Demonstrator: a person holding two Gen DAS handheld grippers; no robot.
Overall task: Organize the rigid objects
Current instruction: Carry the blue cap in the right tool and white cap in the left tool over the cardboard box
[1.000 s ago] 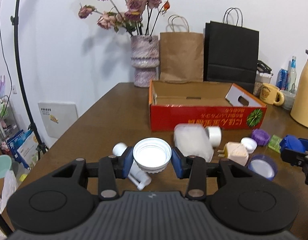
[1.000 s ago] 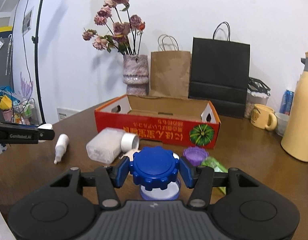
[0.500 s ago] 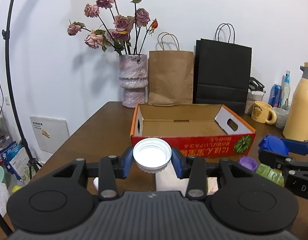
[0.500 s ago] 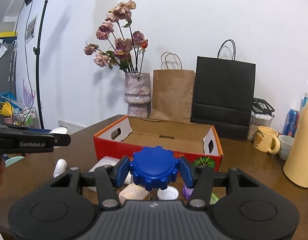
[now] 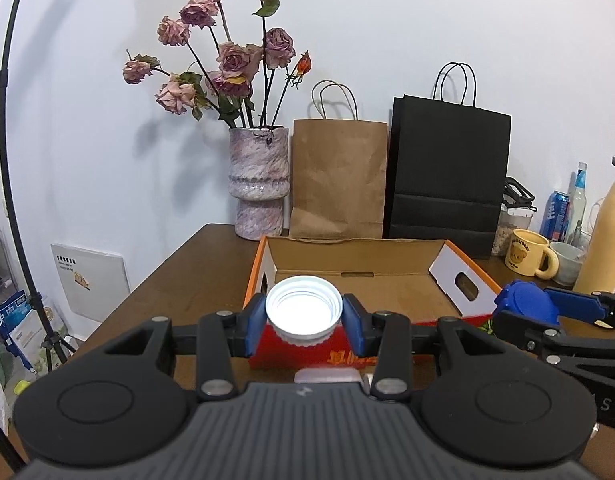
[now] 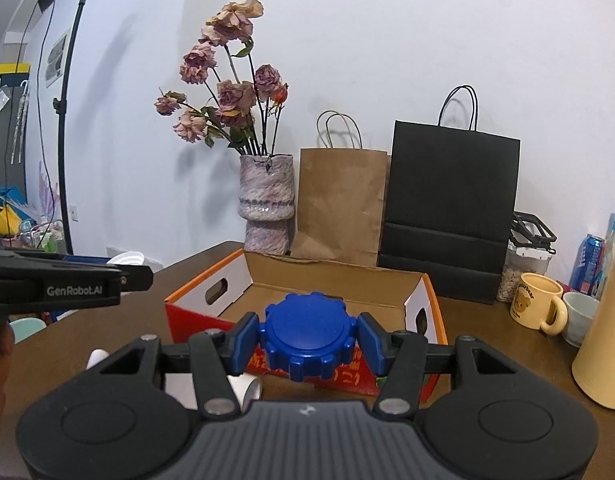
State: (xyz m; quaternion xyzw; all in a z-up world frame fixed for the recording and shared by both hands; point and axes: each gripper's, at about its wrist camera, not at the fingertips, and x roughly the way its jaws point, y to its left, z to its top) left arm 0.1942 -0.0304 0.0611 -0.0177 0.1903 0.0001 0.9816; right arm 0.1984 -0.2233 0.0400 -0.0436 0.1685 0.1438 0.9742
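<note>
My left claw (image 5: 303, 317) pinches the white cap (image 5: 303, 311), hollow up; right claw (image 6: 310, 338) grips the blue lid (image 6: 310, 335) flat-side up, both before the box (image 6: 411, 280).

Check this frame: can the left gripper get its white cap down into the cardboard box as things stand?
Probably yes. The left gripper holds the white cap above the near wall of the box, whose top is open. The right gripper sits off to the side.

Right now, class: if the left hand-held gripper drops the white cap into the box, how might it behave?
The white cap looks rigid and light. Its round ribbed rim suggests it could roll inside the cardboard box.
</note>
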